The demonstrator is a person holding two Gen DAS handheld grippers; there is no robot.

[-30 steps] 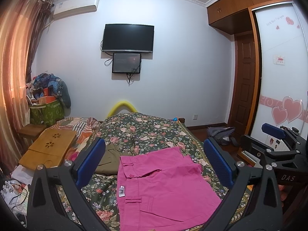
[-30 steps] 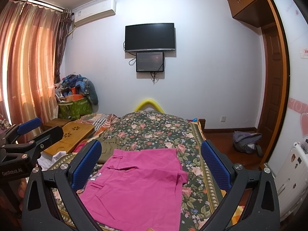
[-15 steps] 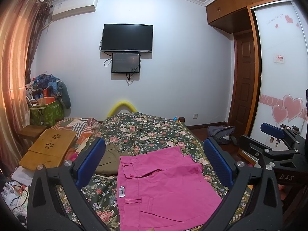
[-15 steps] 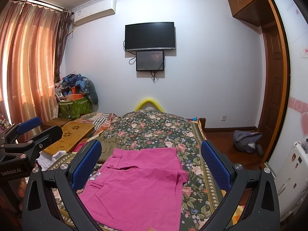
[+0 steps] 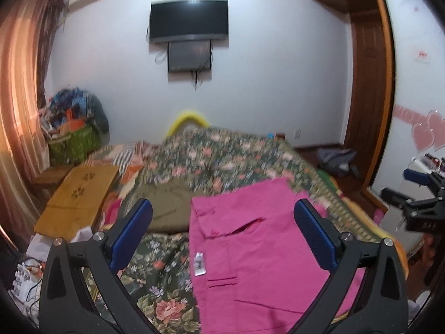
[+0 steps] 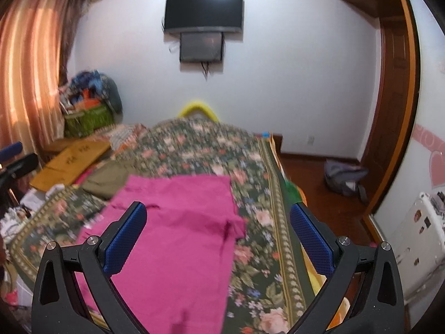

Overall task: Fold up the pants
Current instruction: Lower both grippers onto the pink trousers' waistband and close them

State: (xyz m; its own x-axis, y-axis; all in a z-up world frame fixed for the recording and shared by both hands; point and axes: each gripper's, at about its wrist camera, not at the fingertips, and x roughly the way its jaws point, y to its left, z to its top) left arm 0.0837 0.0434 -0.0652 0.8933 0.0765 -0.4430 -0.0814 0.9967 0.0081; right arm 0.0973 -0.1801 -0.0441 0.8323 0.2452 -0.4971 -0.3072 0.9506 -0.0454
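Pink pants (image 5: pixel 258 247) lie spread flat on the floral bedspread (image 5: pixel 222 153), waistband toward the left with a white tag showing. They also show in the right wrist view (image 6: pixel 178 239). My left gripper (image 5: pixel 222 236) is open and empty, above the waistband end. My right gripper (image 6: pixel 218 239) is open and empty, above the pants' right part. The right gripper also shows at the right edge of the left wrist view (image 5: pixel 417 194). The left gripper shows at the left edge of the right wrist view (image 6: pixel 16 161).
An olive garment (image 5: pixel 167 206) lies left of the pants. A wooden lap desk (image 5: pixel 78 192) sits at the bed's left side beside a clothes pile (image 5: pixel 72 128). A bag (image 6: pixel 345 178) lies on the floor right. A wardrobe (image 5: pixel 417 83) stands right.
Both grippers have tilted down and moved forward over the bed, so the pants sit higher and larger in view. Both stay open and the pants have not moved.
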